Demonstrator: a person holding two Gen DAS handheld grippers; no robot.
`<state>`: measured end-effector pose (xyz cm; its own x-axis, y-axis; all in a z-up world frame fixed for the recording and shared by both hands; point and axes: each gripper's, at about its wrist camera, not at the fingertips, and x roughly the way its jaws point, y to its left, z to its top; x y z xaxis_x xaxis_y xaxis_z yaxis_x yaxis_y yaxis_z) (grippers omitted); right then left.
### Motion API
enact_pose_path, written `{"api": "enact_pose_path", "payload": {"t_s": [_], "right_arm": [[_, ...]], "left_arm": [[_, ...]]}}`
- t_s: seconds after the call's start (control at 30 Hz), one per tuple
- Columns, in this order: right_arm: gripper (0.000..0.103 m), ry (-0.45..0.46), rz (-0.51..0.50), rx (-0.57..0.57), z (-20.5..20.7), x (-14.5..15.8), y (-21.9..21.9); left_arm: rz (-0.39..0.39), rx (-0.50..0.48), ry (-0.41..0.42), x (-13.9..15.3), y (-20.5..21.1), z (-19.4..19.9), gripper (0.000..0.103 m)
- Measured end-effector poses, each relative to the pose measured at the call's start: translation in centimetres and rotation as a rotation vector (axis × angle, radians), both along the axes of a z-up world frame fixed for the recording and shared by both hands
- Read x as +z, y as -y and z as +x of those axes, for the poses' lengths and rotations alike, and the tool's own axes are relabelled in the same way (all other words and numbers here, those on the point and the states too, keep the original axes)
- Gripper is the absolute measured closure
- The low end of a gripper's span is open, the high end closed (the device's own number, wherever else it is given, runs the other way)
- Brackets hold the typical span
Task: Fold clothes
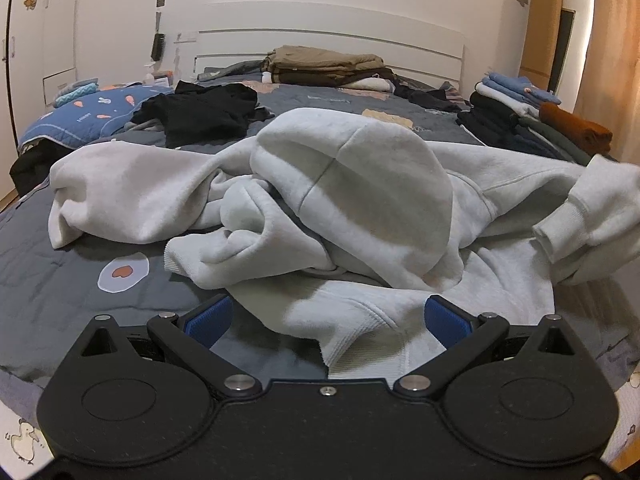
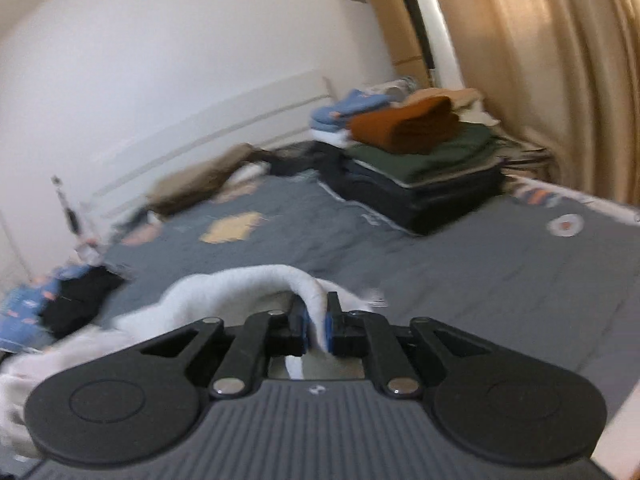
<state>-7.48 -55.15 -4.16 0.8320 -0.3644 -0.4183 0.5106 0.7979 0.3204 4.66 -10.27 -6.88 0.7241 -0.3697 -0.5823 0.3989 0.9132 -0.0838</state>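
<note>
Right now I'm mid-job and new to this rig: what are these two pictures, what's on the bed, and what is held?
Each picture comes from a camera on a hand-held two-finger gripper, looking along its fingers. The left view shows the left gripper open over a crumpled light grey hoodie on the grey bed cover. The right view shows the right gripper shut on a fold of that hoodie. Farther back lie loose black clothes and a folded stack.

Soft fleece on quilted cotton

Your matt black plastic gripper faces a fuzzy grey cloth hoodie on a stitched quilt.
</note>
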Motion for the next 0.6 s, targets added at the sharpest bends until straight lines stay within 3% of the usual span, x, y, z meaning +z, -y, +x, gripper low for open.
{"api": "enact_pose_path", "payload": {"t_s": [0.03, 0.2, 0.27, 0.37, 0.47, 0.6], "right_arm": [[0.092, -0.01, 0.008, 0.005, 0.3, -0.3, 0.4], [0.085, 0.07, 0.232, 0.047, -1.2, 0.8, 2.7], [0.085, 0.057, 0.256, 0.106, -1.6, 1.5, 2.4], [0.082, -0.057, 0.209, 0.252, -1.0, 2.3, 1.2], [0.076, -0.245, 0.001, 0.221, 0.1, 1.6, -0.7], [0.073, -0.38, -0.12, 0.205, 0.8, -0.5, -1.6]], "left_arm": [[0.0, -0.003, -0.001, 0.0, 0.1, 0.0, 0.0], [-0.004, -0.009, -0.004, -0.1, 0.3, 0.0, 0.0], [-0.002, -0.011, -0.005, -0.2, 0.4, 0.0, 0.0], [0.004, -0.013, -0.005, -0.2, 0.6, 0.0, 0.0], [0.008, -0.019, -0.005, -0.2, 0.8, -0.1, 0.0], [0.014, -0.027, -0.006, -0.3, 1.2, -0.2, 0.0]]}}
